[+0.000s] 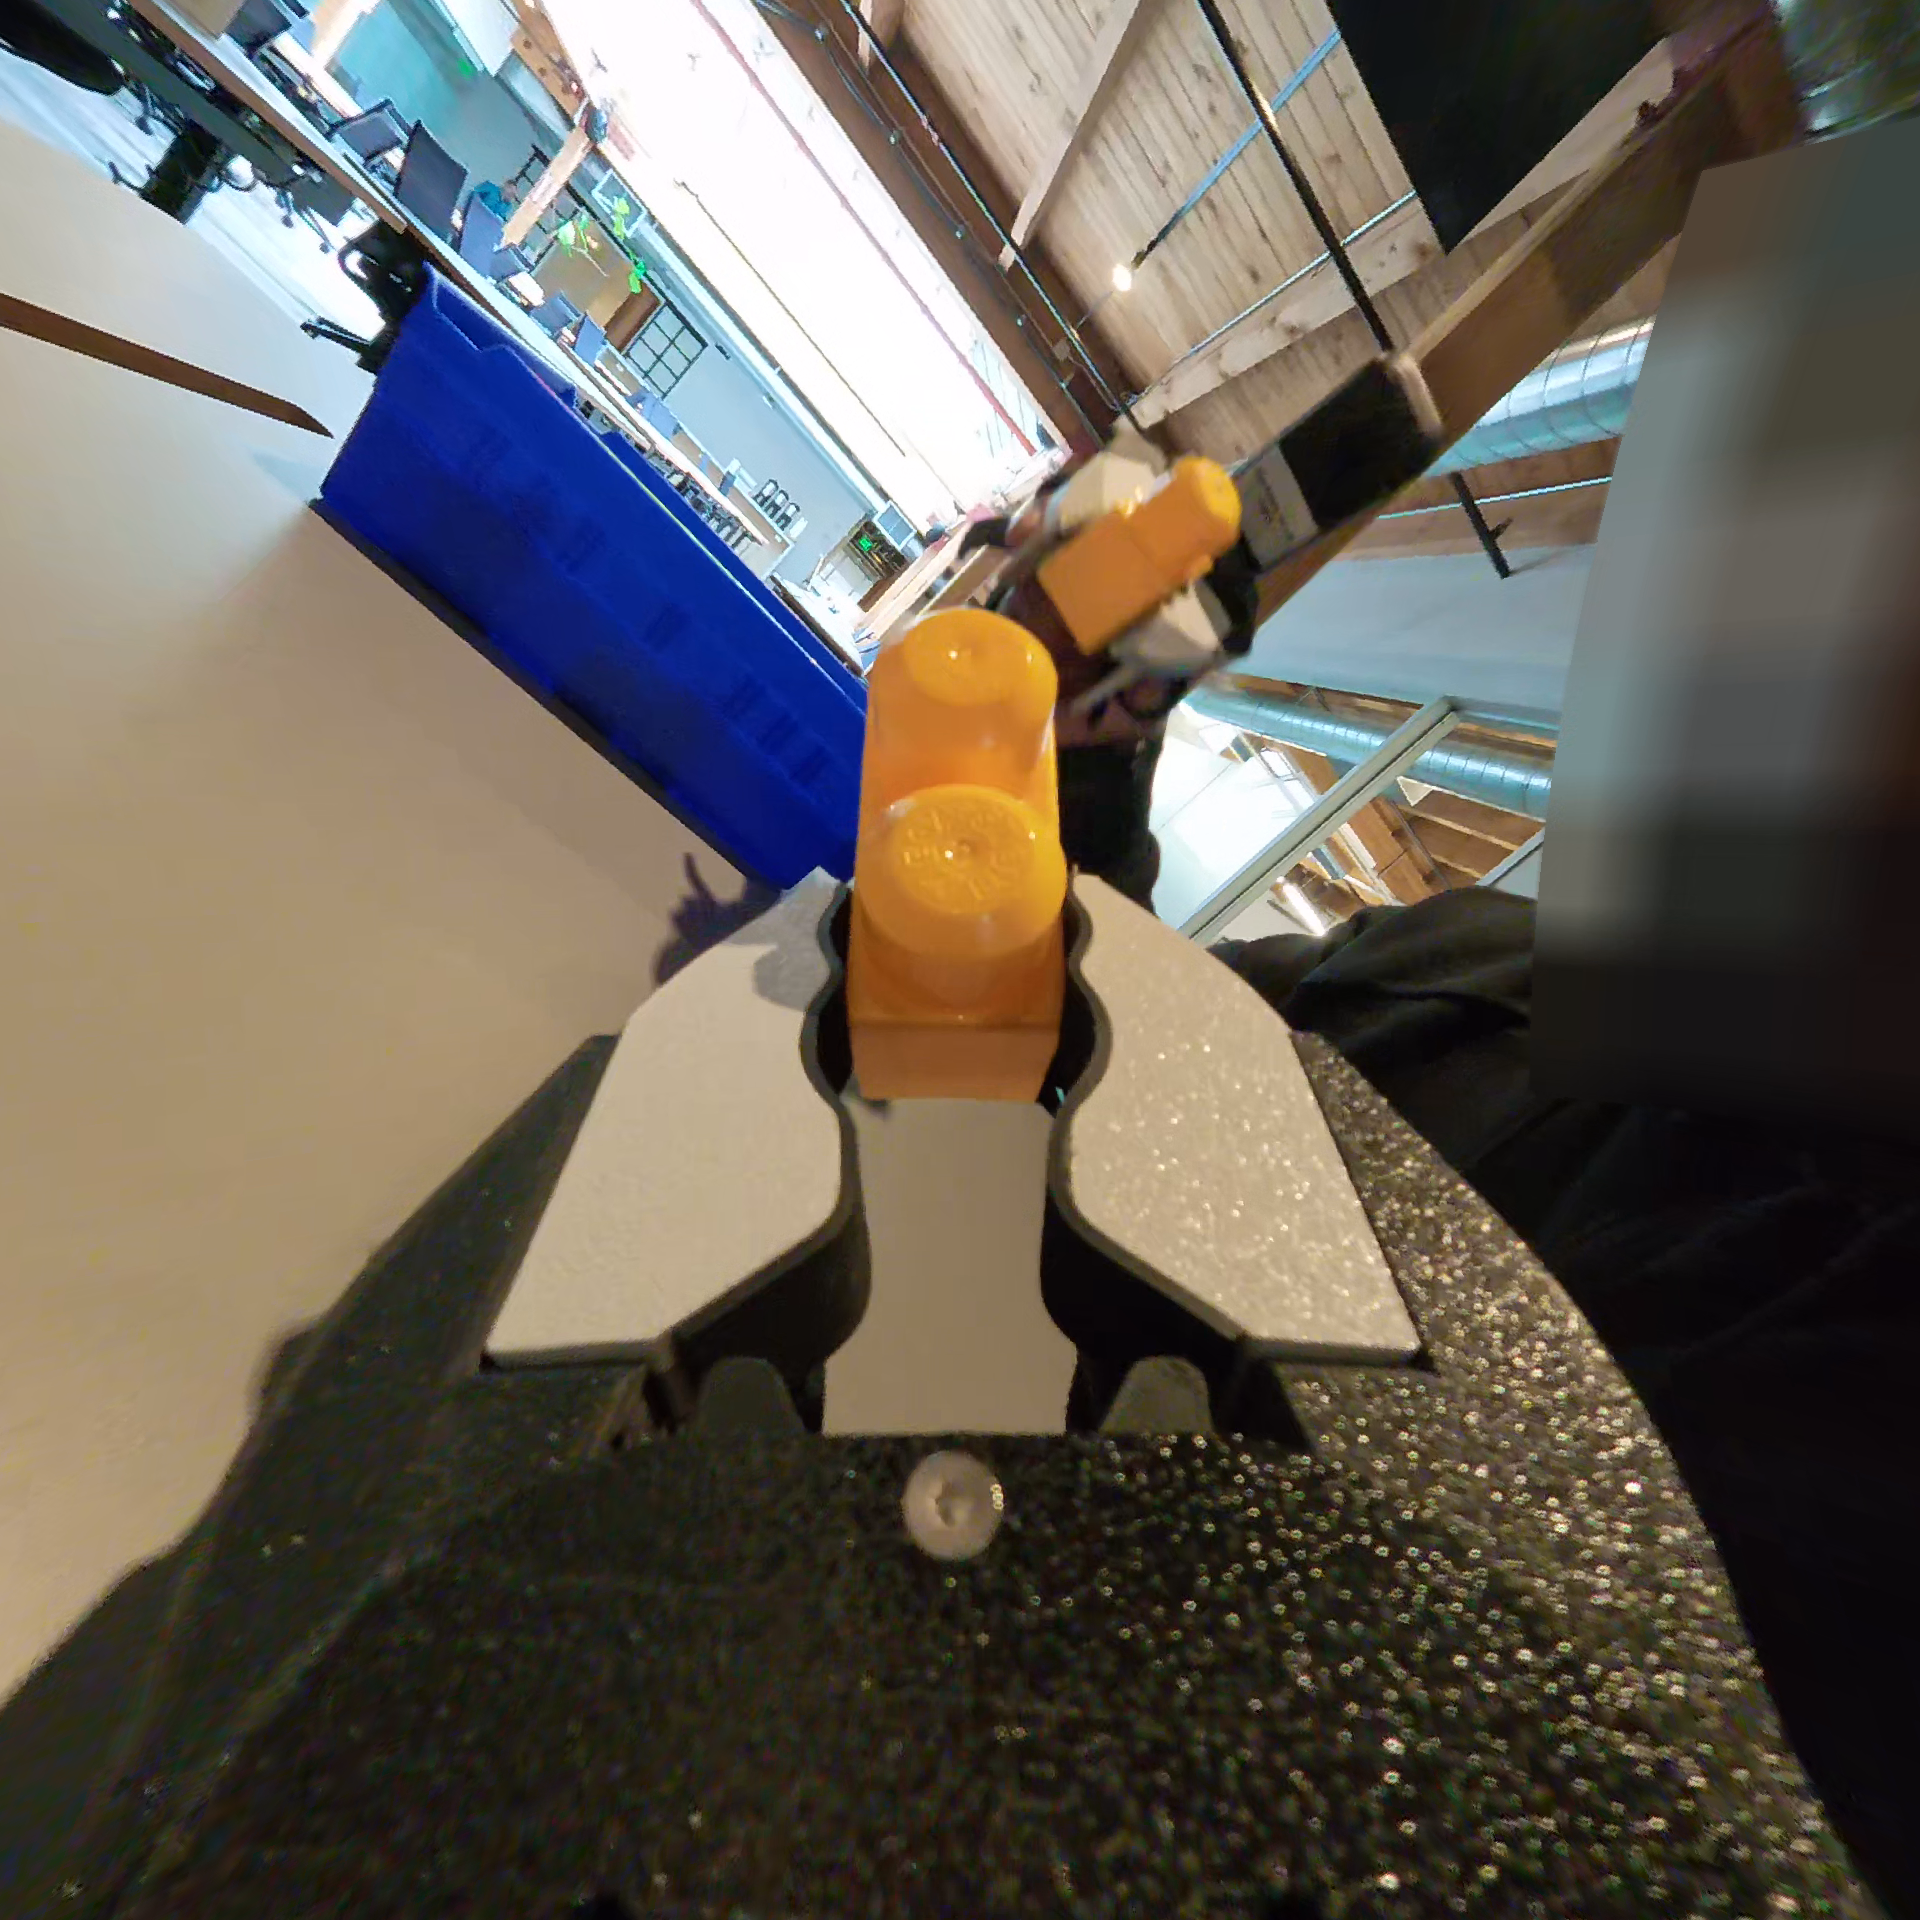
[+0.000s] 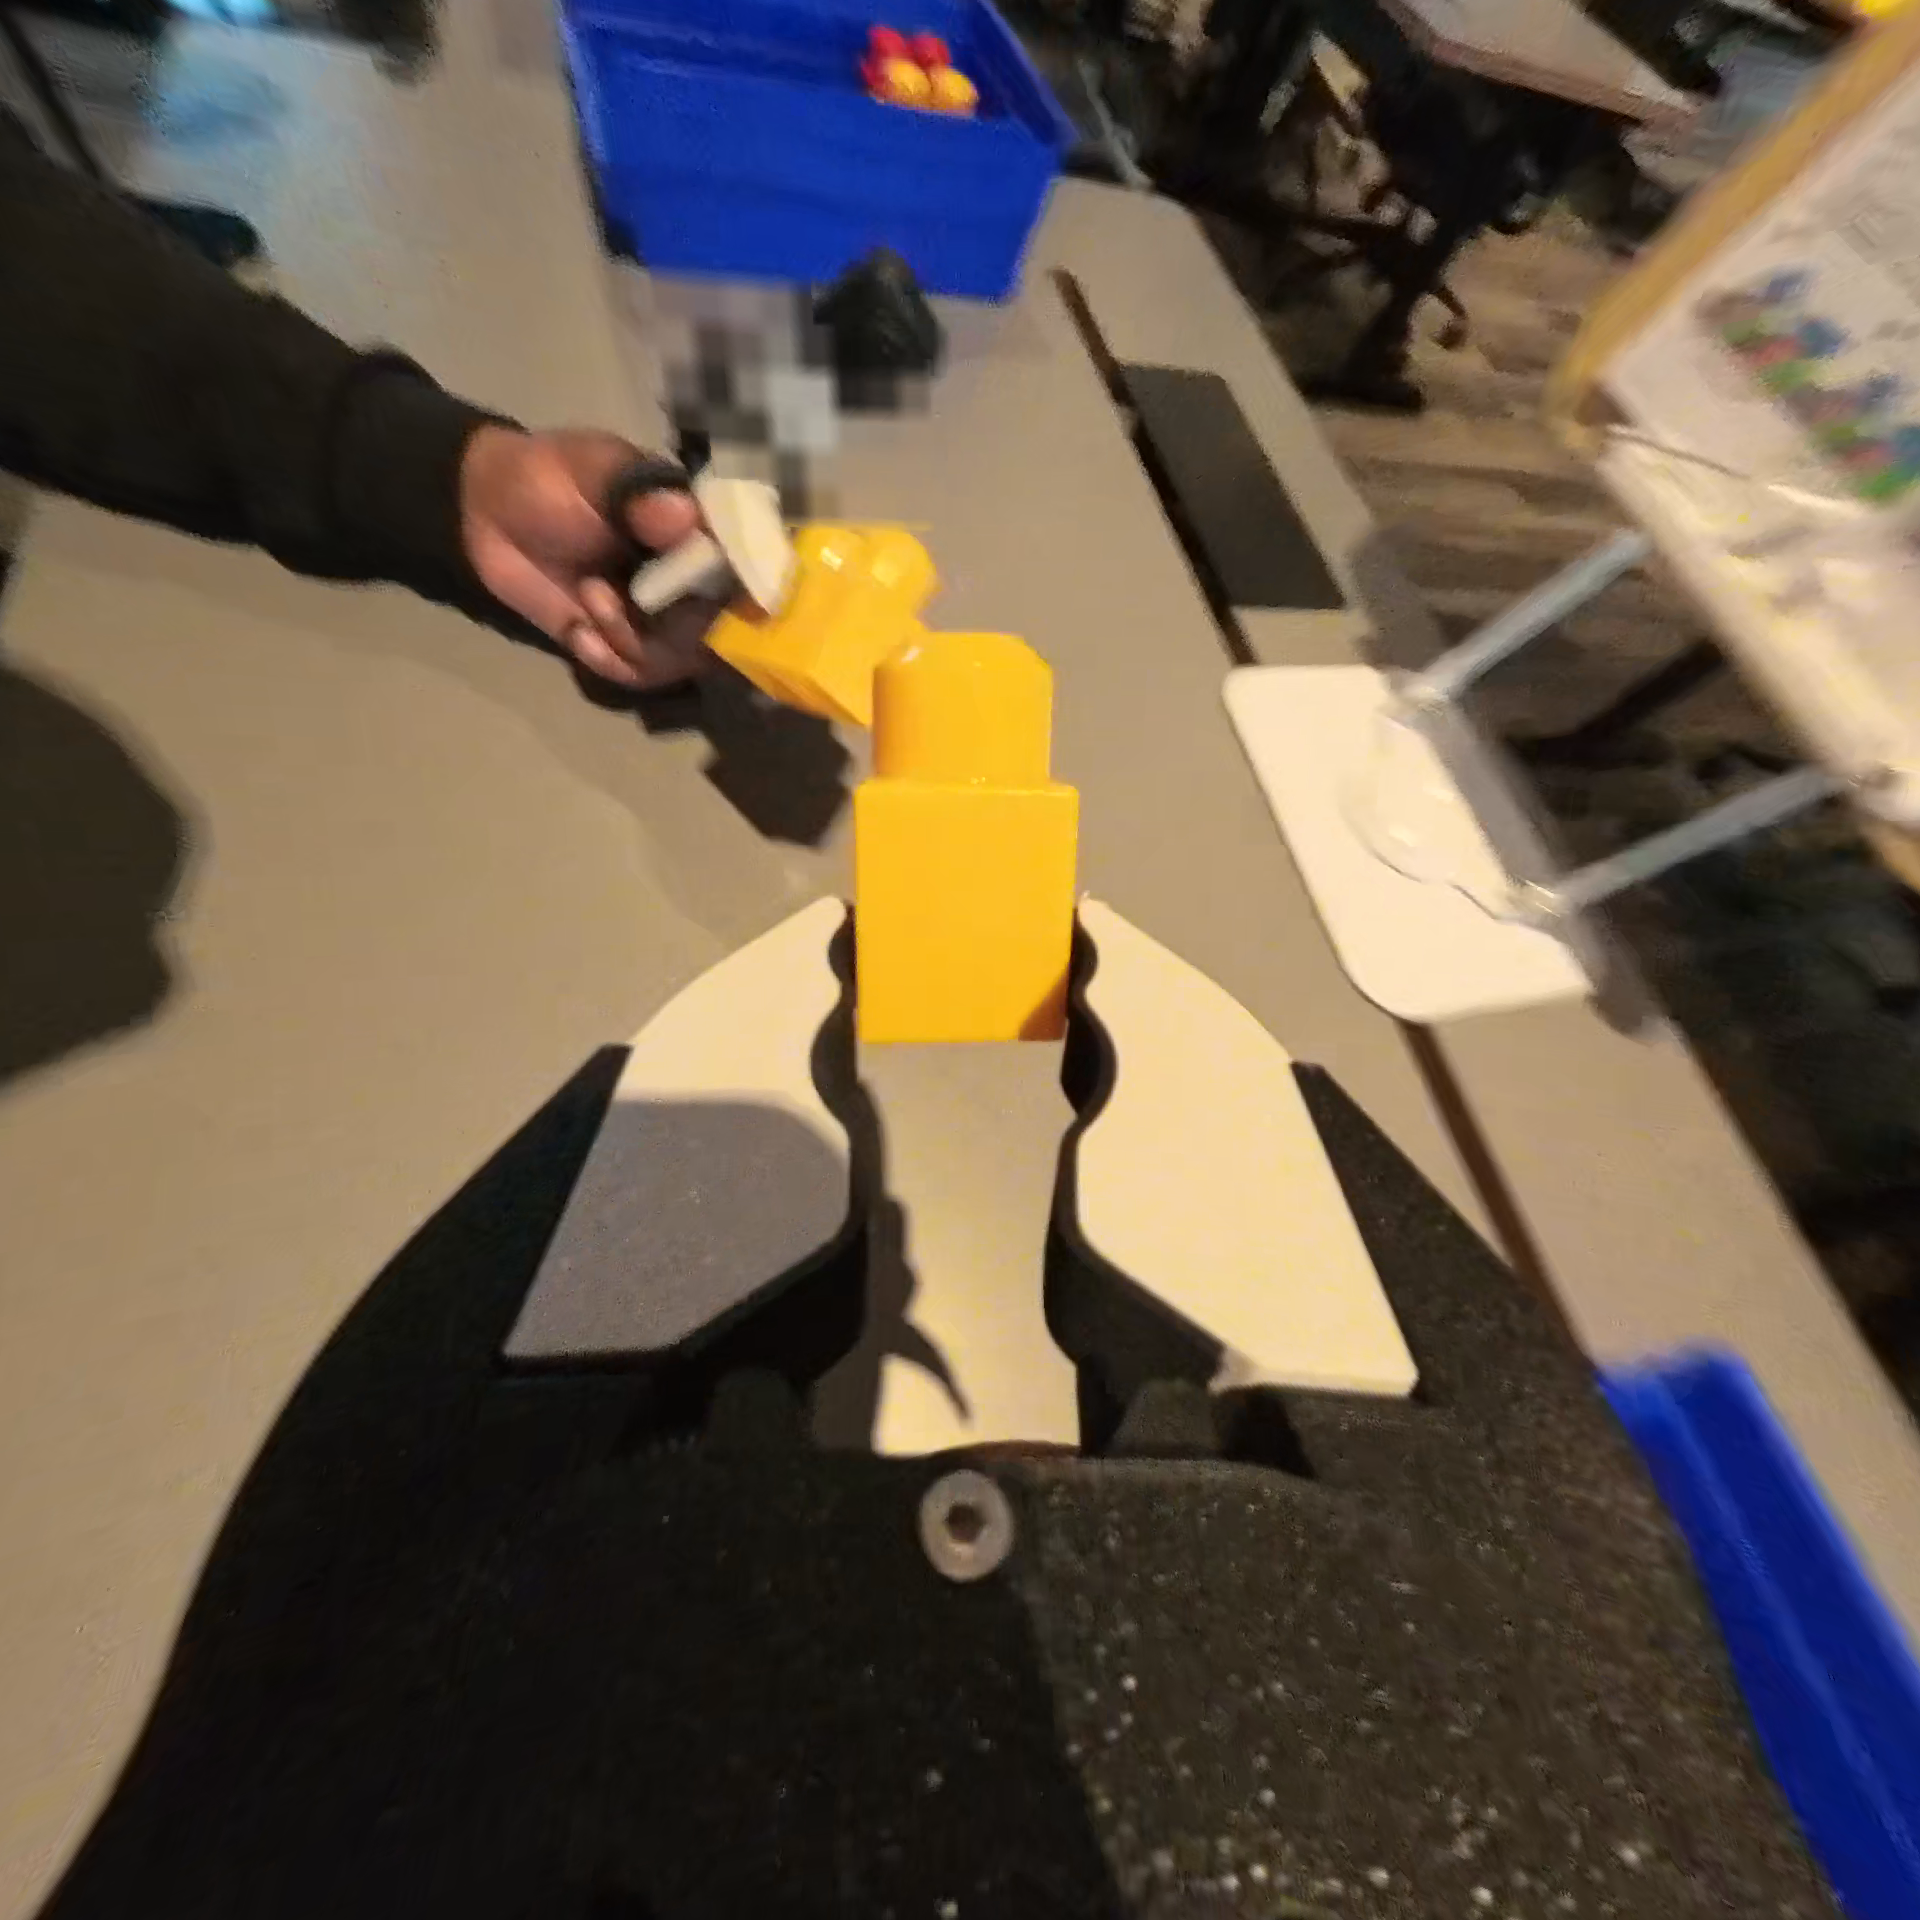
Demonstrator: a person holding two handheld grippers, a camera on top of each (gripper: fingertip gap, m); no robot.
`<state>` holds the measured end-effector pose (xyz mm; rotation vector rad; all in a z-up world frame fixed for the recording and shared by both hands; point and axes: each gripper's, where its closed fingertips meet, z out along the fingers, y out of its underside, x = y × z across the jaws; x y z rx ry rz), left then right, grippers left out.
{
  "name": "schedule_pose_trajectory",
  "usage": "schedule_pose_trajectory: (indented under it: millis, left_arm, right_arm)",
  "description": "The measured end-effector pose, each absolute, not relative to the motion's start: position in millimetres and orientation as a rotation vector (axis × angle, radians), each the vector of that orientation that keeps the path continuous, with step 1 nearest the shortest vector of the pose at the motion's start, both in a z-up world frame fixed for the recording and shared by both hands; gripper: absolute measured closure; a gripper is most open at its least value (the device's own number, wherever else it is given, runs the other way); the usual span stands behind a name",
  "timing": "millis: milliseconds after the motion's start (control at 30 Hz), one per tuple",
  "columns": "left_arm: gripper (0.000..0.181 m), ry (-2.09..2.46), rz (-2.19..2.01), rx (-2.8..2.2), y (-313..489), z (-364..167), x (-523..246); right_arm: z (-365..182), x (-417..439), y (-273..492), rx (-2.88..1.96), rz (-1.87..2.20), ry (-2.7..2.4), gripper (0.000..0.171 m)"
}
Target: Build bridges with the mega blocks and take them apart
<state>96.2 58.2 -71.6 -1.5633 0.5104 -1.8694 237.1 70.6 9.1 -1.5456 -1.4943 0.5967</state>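
Note:
My left gripper (image 1: 958, 925) is shut on a yellow two-stud block (image 1: 956, 883), held in the air and tilted up toward the ceiling. My right gripper (image 2: 961, 925) is shut on a yellow one-stud block (image 2: 964, 862), stud pointing away, above the grey table (image 2: 364, 935). In the right wrist view the left gripper (image 2: 748, 561), in a person's hand (image 2: 561, 551), holds its two-stud block (image 2: 831, 623) just left of and beyond my block's stud. In the left wrist view the right gripper (image 1: 1132, 582) shows farther off with its block (image 1: 1143, 551).
A blue bin (image 2: 821, 156) with red and yellow blocks (image 2: 920, 73) stands at the table's far end; it also shows in the left wrist view (image 1: 592, 582). A white stand base (image 2: 1392, 831) with a board (image 2: 1787, 364) is at right. Another blue bin edge (image 2: 1787, 1579) is near right.

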Motion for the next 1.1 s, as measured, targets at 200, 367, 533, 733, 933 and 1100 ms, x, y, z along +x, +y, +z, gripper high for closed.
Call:
schedule_pose_trajectory:
  millis: [200,367,533,733,933,1100]
  left_arm:
    - [0.145,0.529,-1.856,-1.576,57.4,-73.3,99.3]
    - [0.145,0.541,-1.844,-1.583,56.6,-74.1,100.6]
    - [0.145,0.562,-1.836,-1.590,54.6,-75.0,102.4]
    - [0.145,0.588,-1.838,-1.592,51.6,-75.5,104.1]
    - [0.145,0.618,-1.773,-1.596,50.4,-76.5,107.2]
    - [0.145,0.775,-1.532,-1.588,42.0,-80.9,119.3]
  right_arm:
    - [-30.5,385.5,100.1,-1.900,0.538,-1.534,0.135]
    - [-110.4,428.9,93.8,-2.272,0.725,-1.608,0.134]
    - [-138.6,428.8,100.1,-2.395,0.644,-1.638,0.134]
    - [-102.5,419.9,115.6,-2.243,0.437,-1.574,0.093]
    - [-6.4,327.7,107.0,-1.731,0.523,-1.470,0.084]
    - [0.8,217.8,65.7,-1.660,0.851,-1.405,0.117]
